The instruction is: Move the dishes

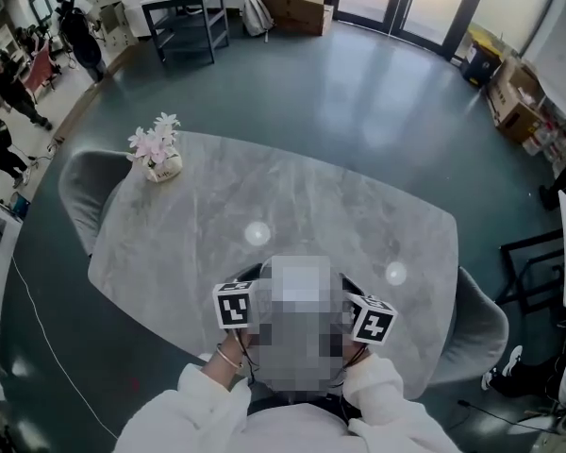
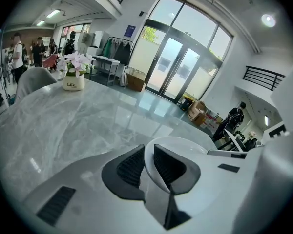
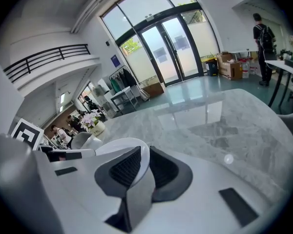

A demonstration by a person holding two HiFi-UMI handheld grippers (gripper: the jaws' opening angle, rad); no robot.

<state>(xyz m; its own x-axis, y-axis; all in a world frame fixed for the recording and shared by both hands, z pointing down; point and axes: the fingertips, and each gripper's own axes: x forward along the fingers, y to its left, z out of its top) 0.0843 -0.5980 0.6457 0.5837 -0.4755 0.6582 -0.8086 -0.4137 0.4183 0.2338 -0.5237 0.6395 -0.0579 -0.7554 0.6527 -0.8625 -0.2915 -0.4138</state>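
A white dish [image 2: 188,147] is held between both grippers over the near edge of the grey marble table [image 1: 292,206]. My left gripper [image 2: 149,152] is shut on the dish's left rim, which runs between its dark pads. My right gripper [image 3: 145,152] is shut on the opposite rim of the dish [image 3: 115,147]. In the head view a mosaic patch hides the dish and the jaws. Only the left marker cube [image 1: 234,305] and the right marker cube [image 1: 373,319] show there, close to my body.
A small vase of pink flowers [image 1: 158,154] stands at the table's far left corner. Grey chairs sit at the left end [image 1: 83,192] and the right end [image 1: 486,328]. People stand at the far left [image 1: 75,31]; boxes [image 1: 514,102] lie at the right.
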